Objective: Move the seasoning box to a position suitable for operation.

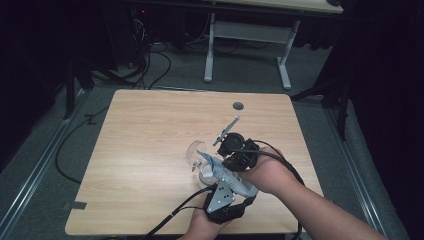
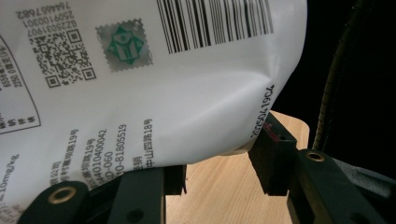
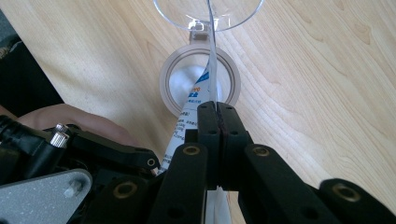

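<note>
White printed pouch (image 2: 154,88), glossy, marked with barcode, QR code, green stamp and small black text. Held up off the surface, tilted, one bulging side gripped between two black jaws, a thin flat edge (image 3: 212,56) pinched by the other pair. Seen edge-on from above, a narrow strip running straight over the jar. Clear round jar (image 3: 200,84) standing upright directly beneath the pouch, mouth open, whitish inside. Transparent hinged lid (image 3: 208,11) flipped back, attached at the far rim of the jar. In the high view, jar (image 1: 204,174) just under the pouch's lower end.
</note>
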`<state>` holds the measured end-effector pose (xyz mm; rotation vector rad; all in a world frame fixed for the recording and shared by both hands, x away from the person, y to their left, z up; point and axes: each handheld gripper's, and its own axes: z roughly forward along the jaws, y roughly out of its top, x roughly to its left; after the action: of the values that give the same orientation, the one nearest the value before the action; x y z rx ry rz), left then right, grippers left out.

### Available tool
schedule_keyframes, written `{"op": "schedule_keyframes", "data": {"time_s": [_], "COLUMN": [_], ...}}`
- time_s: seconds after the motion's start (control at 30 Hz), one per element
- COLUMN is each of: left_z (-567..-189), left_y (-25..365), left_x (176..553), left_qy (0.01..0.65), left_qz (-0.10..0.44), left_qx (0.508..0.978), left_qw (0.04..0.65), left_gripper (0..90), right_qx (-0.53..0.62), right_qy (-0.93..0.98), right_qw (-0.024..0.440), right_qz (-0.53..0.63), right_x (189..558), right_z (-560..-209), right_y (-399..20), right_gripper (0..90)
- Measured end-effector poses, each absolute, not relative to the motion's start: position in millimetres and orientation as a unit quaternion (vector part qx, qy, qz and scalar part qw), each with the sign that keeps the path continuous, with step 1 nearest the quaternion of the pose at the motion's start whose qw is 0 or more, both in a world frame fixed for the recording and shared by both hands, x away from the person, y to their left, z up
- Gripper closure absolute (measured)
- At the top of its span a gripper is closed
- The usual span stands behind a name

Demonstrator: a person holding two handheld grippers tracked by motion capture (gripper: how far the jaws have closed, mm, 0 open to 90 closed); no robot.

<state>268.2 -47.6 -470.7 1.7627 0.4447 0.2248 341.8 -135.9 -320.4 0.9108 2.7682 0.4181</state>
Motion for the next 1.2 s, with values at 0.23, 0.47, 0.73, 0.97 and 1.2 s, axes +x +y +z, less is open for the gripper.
{"op": "schedule_keyframes", "data": {"time_s": [0.23, 0.47, 0.73, 0.97, 1.2], "left_z": [-470.6, -470.1, -469.7, -469.4, -469.2], "left_y": [-46.9, -45.7, -45.2, -45.4, -45.3], "left_x": [267.9, 267.5, 267.0, 266.5, 266.1], "left_qy": [0.19, 0.189, 0.187, 0.187, 0.186], "left_qz": [0.098, 0.102, 0.103, 0.102, 0.102], "left_qx": [0.765, 0.765, 0.765, 0.764, 0.764], "left_qw": [0.607, 0.607, 0.607, 0.609, 0.609], "left_gripper": [60.4, 60.5, 60.5, 60.5, 60.4], "right_qx": [0.308, 0.308, 0.307, 0.305, 0.305], "right_qy": [0.935, 0.935, 0.935, 0.936, 0.936], "right_qw": [0.097, 0.098, 0.099, 0.099, 0.099], "right_qz": [0.146, 0.146, 0.147, 0.147, 0.146], "right_x": [341.6, 341.2, 340.7, 340.4, 340.3], "right_z": [-321.0, -320.3, -319.7, -319.5, -320.1], "right_y": [-136.8, -135.6, -135.3, -135.4, -135.4], "right_gripper": [89.8, 89.8, 89.8, 89.8, 89.8]}}
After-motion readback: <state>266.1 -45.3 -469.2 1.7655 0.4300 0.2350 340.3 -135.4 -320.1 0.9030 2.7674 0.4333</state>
